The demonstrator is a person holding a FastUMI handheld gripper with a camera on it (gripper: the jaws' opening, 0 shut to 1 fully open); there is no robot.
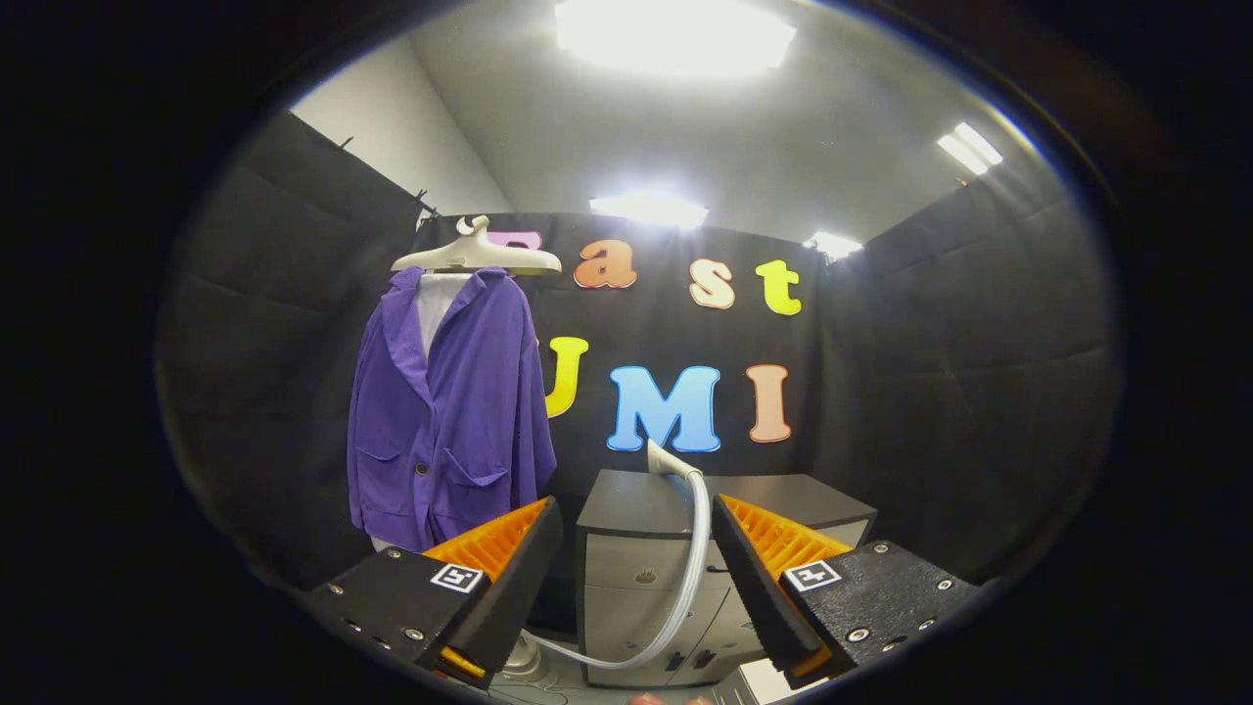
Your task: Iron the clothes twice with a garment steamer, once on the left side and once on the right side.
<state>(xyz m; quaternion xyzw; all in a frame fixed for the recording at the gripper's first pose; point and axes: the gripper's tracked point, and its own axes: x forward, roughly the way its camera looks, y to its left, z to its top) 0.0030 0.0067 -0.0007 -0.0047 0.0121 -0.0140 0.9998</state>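
Note:
A purple jacket (452, 411) hangs on a pale hanger (477, 257) against the booth wall, beyond and to the left of my fingers. The steamer's head (668, 460) lies on top of a grey cabinet (636, 501), straight ahead between my fingers. Its pale hose (690, 578) curves down the cabinet front toward a base unit (521, 661) on the floor. My gripper (636, 578) is open, its fingers wide apart with nothing held; the hose runs through the gap farther off.
The grey cabinet has drawers (631, 578) on its front and stands against the back wall. Black padded walls (969, 372) close in left and right. Fingertips of a hand (671, 699) show at the very bottom.

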